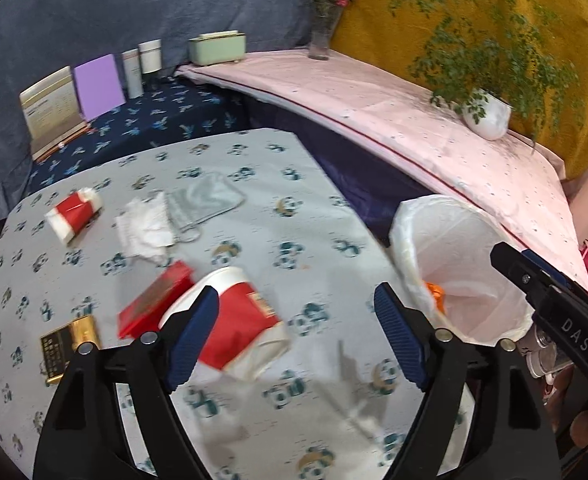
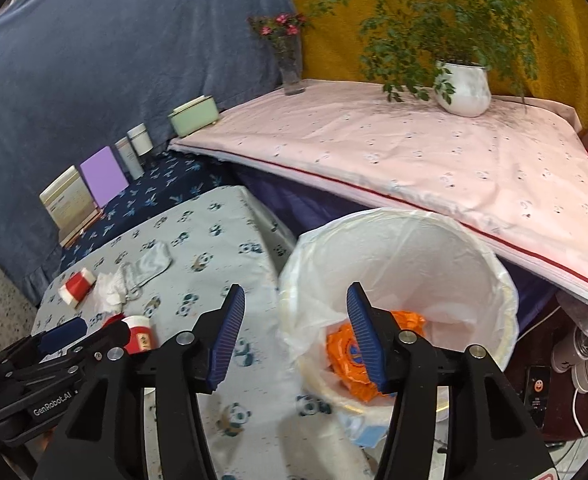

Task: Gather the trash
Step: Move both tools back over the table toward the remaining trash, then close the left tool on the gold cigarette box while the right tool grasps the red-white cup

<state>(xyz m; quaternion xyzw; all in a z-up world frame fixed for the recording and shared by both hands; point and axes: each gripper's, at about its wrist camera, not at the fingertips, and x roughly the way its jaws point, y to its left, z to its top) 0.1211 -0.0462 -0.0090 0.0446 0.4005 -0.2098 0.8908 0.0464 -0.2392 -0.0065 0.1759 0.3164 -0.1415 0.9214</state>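
Note:
My left gripper [image 1: 298,320] is open above the panda-print tablecloth [image 1: 294,184]. A red and white paper cup [image 1: 246,320] lies on its side just past its left finger, untouched. Farther left lie a red box [image 1: 154,304], a crumpled tissue [image 1: 146,228], a grey face mask [image 1: 206,200] and a second red and white cup [image 1: 74,212]. My right gripper [image 2: 296,336] stands open and empty over the near rim of the white lined bin [image 2: 414,216]. An orange wrapper [image 2: 342,356] lies inside the bin.
A gold card [image 1: 68,344] lies at the near left of the table. Behind stands a pink-covered table [image 2: 414,152] with a potted plant [image 2: 464,88], a flower vase [image 2: 292,68] and a green box [image 2: 194,116]. A purple card [image 1: 98,86] and canisters [image 1: 142,64] line the back.

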